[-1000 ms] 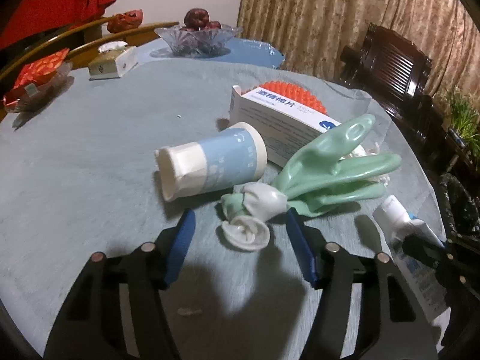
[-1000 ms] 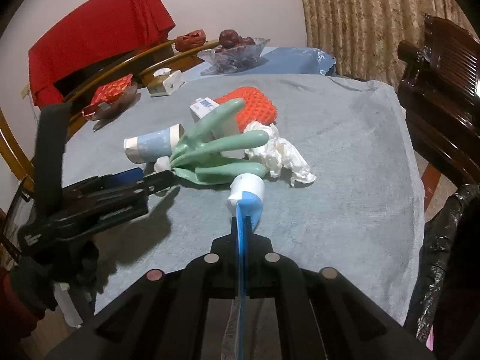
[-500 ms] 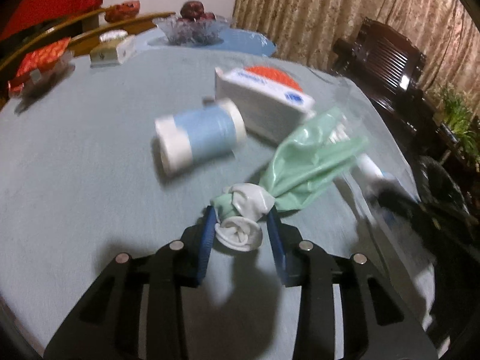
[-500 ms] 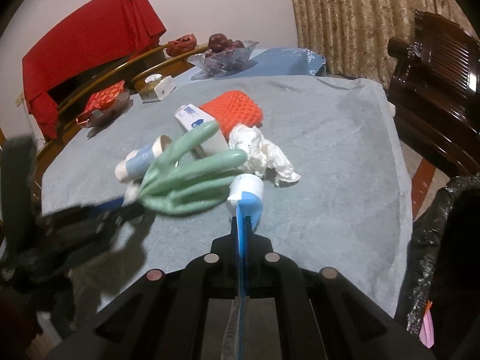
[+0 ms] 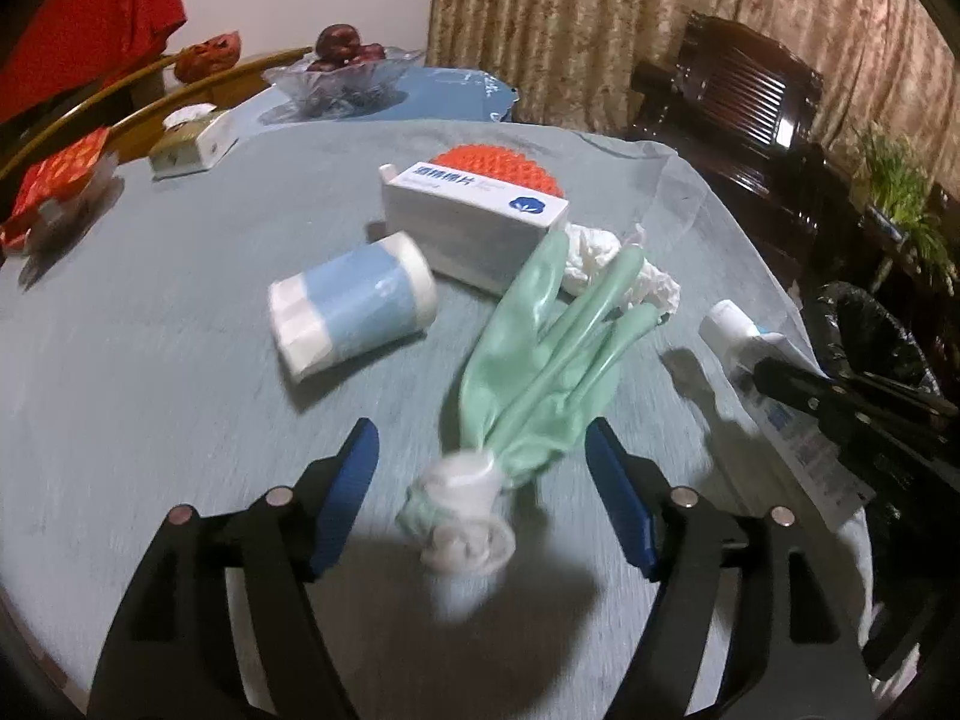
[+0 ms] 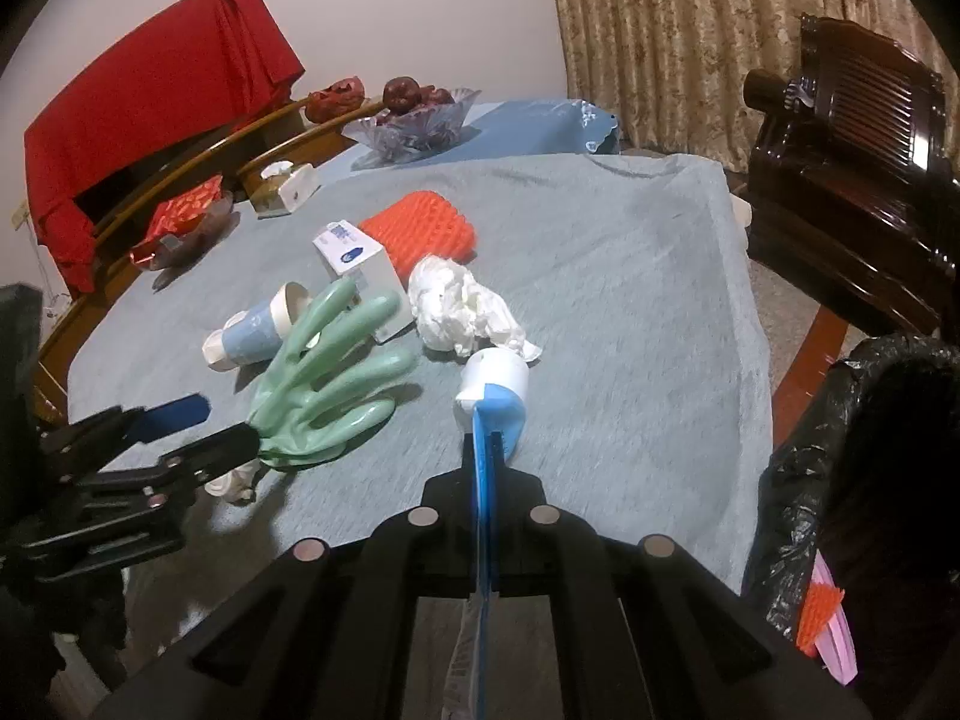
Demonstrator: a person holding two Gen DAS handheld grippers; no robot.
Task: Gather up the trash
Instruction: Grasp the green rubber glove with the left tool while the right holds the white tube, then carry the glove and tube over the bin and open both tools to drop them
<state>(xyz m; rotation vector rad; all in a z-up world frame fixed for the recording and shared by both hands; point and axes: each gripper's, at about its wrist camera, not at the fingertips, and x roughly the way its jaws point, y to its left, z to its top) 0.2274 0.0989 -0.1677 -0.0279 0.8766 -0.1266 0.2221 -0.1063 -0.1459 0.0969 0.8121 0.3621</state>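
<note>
We note the left hand-held gripper [image 5: 483, 462] has just been opening: half a second back its blue pads [image 5: 351, 480] pinched close on the knotted cuff of the green rubber glove [image 5: 540, 360]; now they stand wide and touch nothing, with the cuff loose between them. The cuff is blurred, so the glove may be dropping; we cannot tell if it has settled. It sits toward the near edge of the desk [image 5: 150, 312], fingers pointing at the white box [image 5: 474, 216] and the crumpled tissue [image 5: 600, 258]. The paper cup [image 5: 354, 312] lies on its side just beside it. The right hand-held gripper [image 6: 486, 444] is clenched on the flat tail of the toothpaste tube [image 6: 495, 387], cap end forward, near the desk's right edge, where the black-lined bin [image 6: 840, 450] waits beside the desk. Our reading: the glove grab failed or was abandoned, so it needs regrasping; the tube looks ready for the bin.
</note>
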